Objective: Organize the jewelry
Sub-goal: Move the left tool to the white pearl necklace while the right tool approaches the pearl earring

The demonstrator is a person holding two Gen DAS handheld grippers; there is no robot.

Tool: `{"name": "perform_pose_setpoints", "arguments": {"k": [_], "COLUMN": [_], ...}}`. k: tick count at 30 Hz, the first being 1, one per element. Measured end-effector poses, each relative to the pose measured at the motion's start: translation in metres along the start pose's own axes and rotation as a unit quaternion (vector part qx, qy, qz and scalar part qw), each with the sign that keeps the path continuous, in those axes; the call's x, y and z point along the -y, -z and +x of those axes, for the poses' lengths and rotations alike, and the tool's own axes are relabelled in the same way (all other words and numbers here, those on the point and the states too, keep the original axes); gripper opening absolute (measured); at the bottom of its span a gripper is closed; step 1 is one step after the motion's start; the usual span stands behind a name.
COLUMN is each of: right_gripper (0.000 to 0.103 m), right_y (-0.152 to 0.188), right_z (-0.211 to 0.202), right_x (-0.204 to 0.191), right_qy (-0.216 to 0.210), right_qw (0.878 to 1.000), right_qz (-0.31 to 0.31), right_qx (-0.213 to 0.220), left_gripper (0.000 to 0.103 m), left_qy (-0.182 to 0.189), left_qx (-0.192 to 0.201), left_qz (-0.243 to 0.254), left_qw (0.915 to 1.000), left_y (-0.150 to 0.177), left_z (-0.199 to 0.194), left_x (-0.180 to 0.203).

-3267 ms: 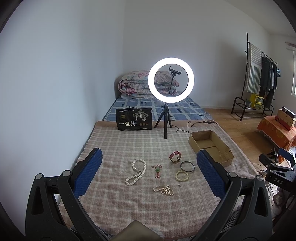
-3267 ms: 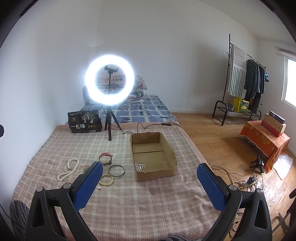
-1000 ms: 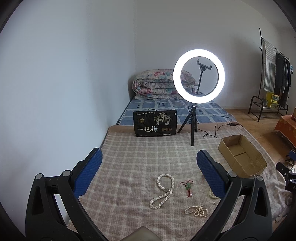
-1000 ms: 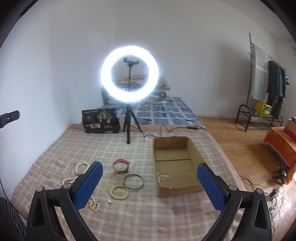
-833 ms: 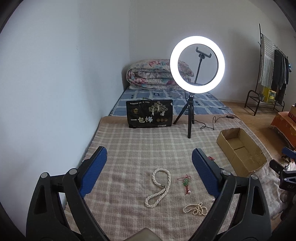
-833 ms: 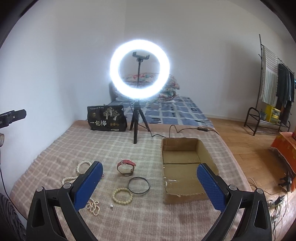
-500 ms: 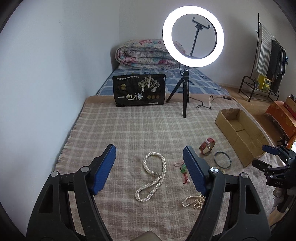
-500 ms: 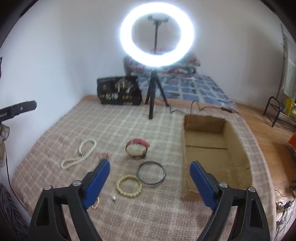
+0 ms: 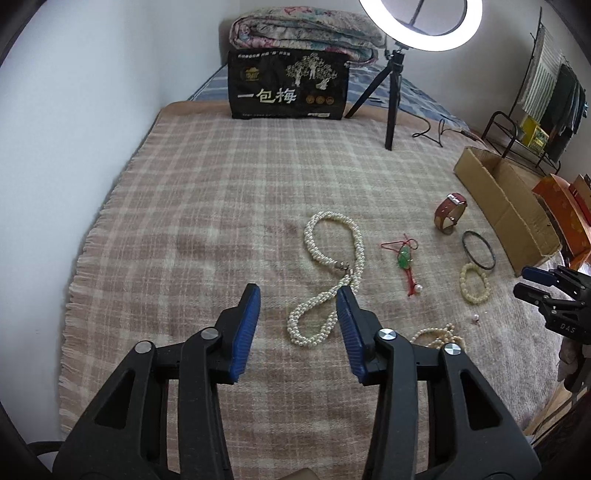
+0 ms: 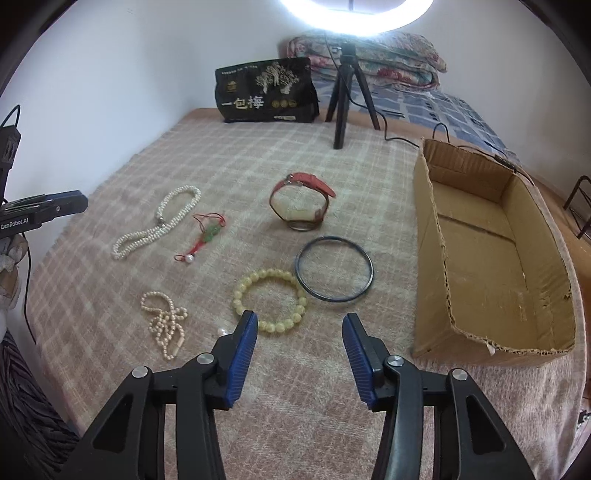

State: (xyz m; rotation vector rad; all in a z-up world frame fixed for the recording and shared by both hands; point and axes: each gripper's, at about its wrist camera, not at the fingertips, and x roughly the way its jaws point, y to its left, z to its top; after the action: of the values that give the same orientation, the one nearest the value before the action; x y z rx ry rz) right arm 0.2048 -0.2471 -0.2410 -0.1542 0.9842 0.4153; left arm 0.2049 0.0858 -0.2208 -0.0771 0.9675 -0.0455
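Note:
Jewelry lies on a plaid blanket [image 9: 221, 192]. A long white pearl necklace [image 9: 328, 280] lies just ahead of my open left gripper [image 9: 299, 295], its lower loop between the fingertips. It also shows in the right wrist view [image 10: 155, 225]. My open, empty right gripper [image 10: 299, 321] hovers just short of a yellow bead bracelet [image 10: 269, 299] and a dark bangle [image 10: 334, 273]. A red-strapped watch [image 10: 301, 205], a green pendant on red cord [image 10: 207, 234] and a small pearl strand [image 10: 164, 323] lie nearby. An open cardboard box [image 10: 487, 251] stands at the right.
A ring light on a black tripod [image 10: 343, 88] and a black printed bag [image 10: 266, 90] stand at the blanket's far edge. A folded quilt [image 9: 306, 35] lies behind them. A wall runs along the left. A clothes rack [image 9: 546, 92] stands at the far right.
Both grippers have tilted down and moved closer to the blanket. Their jaws have narrowed but stay open. The left now brackets the pearl necklace's lower loop; the right has neared the yellow bracelet.

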Motion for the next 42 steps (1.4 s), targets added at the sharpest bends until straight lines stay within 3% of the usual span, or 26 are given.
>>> {"name": "perform_pose_setpoints", "arguments": {"k": [8, 13, 17, 27, 38, 42], "right_gripper": [0.047, 0.045, 0.042, 0.03, 0.027, 0.027], "right_y": [-0.002, 0.0, 0.006, 0.013, 0.014, 0.014], "right_z": [0.001, 0.008, 0.014, 0.031, 0.044, 0.046], "right_x": [-0.01, -0.019, -0.03, -0.044, -0.052, -0.053], "right_qy": [-0.016, -0.03, -0.05, -0.08, -0.06, -0.06], "right_qw": [1.0, 0.999, 0.998, 0.995, 0.995, 0.995], "right_qz": [-0.003, -0.009, -0.021, -0.037, -0.058, -0.059], "right_qx": [0.001, -0.008, -0.02, -0.044, -0.051, -0.052], "left_gripper": [0.034, 0.034, 0.034, 0.034, 0.034, 0.034], "left_qy": [0.027, 0.058, 0.068, 0.039, 0.012, 0.026], "left_qx": [-0.051, -0.089, -0.093, -0.101, -0.091, -0.094], "left_qz": [-0.007, -0.072, -0.101, -0.038, 0.019, 0.017], "left_qw": [0.9983, 0.9917, 0.9882, 0.9934, 0.9956, 0.9951], "left_y": [-0.005, -0.013, -0.019, -0.015, -0.011, -0.011], "left_z": [0.049, 0.079, 0.085, 0.087, 0.09, 0.088], "left_x": [0.002, -0.007, -0.013, 0.005, 0.02, 0.021]}}
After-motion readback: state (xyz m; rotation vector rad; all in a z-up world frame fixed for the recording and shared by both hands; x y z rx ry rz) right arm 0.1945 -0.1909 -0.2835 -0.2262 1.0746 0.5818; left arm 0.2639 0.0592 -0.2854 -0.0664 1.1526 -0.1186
